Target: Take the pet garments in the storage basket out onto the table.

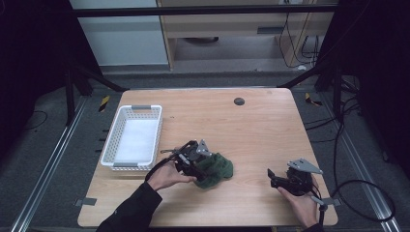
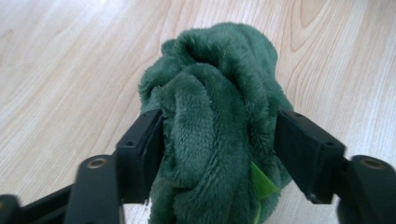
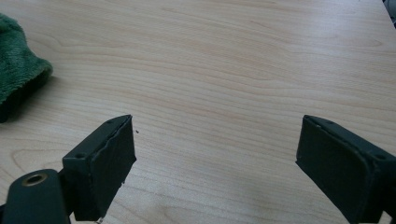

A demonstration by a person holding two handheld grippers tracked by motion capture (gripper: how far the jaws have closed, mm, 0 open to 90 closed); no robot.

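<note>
Left gripper (image 1: 196, 166), held in the person's left hand (image 1: 167, 176), sits near the front middle of the wooden table (image 1: 251, 125) with its two black jaws pressed against either side of a crumpled green plush cloth (image 1: 215, 169). In the left gripper view the cloth (image 2: 217, 126) bulges up between the jaws, its folds bunched and squeezed, and a small bright green tag (image 2: 262, 183) pokes out near the right-hand jaw. Whether the cloth is lifted or resting on the wood is hard to judge from the high view; it appears to lie on the surface.

Over toward the front right corner, the right gripper (image 1: 279, 180) is held in the person's right hand (image 1: 300, 203), well apart from the cloth. Its jaws stand wide apart with nothing between them, and in the right gripper view they frame bare wood grain, with an edge of the green cloth (image 3: 18, 70) showing at the far left.

A white plastic basket (image 1: 112, 140) with a perforated wall stands at the table's left side, beside the left gripper but not touching it. A small dark round disc (image 1: 239, 101) is set into the tabletop near the far edge. A black cable (image 1: 360, 188) trails from the right gripper off the table's right side.
</note>
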